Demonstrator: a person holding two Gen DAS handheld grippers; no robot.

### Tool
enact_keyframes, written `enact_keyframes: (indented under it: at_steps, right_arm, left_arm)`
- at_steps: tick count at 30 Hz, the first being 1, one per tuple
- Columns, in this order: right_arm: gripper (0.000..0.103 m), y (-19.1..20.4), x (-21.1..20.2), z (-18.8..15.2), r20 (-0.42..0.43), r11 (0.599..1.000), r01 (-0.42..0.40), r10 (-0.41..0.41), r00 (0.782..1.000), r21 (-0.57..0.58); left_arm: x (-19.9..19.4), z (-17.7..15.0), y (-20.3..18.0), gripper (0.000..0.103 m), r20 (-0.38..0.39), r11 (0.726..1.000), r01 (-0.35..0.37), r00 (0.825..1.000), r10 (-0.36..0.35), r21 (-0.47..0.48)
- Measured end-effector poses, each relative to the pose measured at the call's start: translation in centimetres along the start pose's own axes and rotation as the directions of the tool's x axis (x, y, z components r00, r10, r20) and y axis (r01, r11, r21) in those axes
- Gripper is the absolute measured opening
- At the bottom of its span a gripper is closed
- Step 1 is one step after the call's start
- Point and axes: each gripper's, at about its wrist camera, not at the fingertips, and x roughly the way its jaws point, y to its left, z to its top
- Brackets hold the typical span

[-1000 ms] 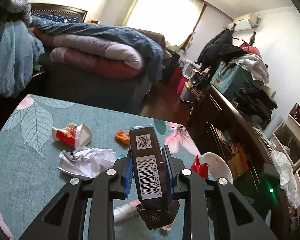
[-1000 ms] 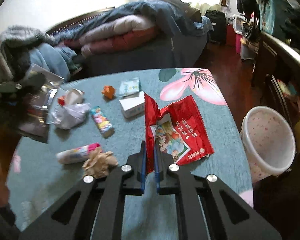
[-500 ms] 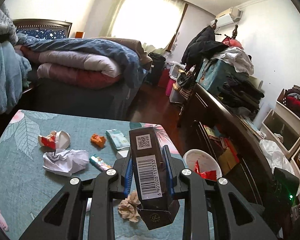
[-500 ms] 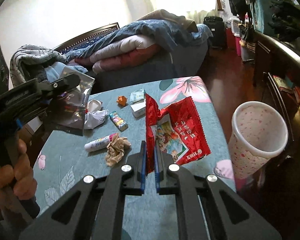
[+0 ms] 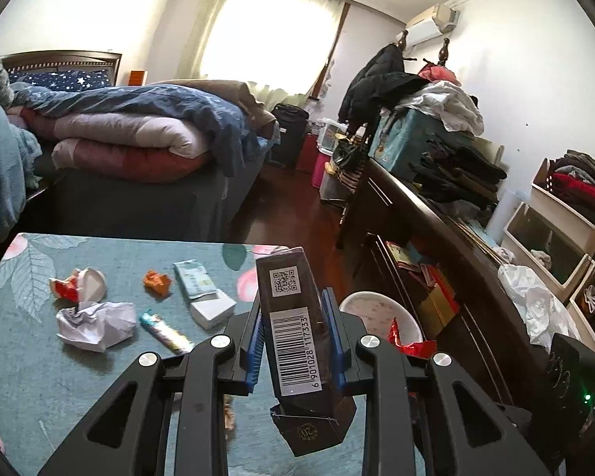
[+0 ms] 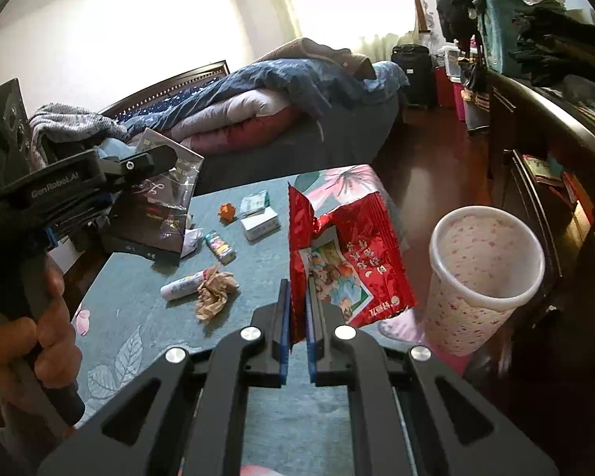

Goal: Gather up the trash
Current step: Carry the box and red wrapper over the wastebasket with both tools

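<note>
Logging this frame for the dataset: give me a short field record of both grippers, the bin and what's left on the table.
left gripper: shut on dark carton, lifted above table
right gripper: shut on red snack bag, lifted
bin: white speckled, past table edge, looks empty
table: teal floral cloth
left on table: crumpled white paper, brown paper wad, small white box, orange scrap

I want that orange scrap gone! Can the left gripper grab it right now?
Probably not: the left gripper is shut on the dark box, so it has no free grip for the orange scrap.
</note>
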Motion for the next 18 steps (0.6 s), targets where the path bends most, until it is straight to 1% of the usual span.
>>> enact_keyframes:
  at_steps: [11, 18]
  right_arm:
    - [0.008, -3.3, -0.8, 0.1, 0.019, 0.998, 0.046, -0.047, 0.999, 0.03]
    - [0.009, -6.4, -1.1, 0.1, 0.032, 0.994, 0.085, -0.087, 0.996, 0.064]
  left_arm:
    - [2.7, 0.3, -3.9, 0.027, -0.027, 0.998, 0.037, 0.999, -0.036, 0.059]
    - [4.9, 0.5, -6.4, 0.027, -0.042, 0.993, 0.063, 0.997, -0.059, 0.096]
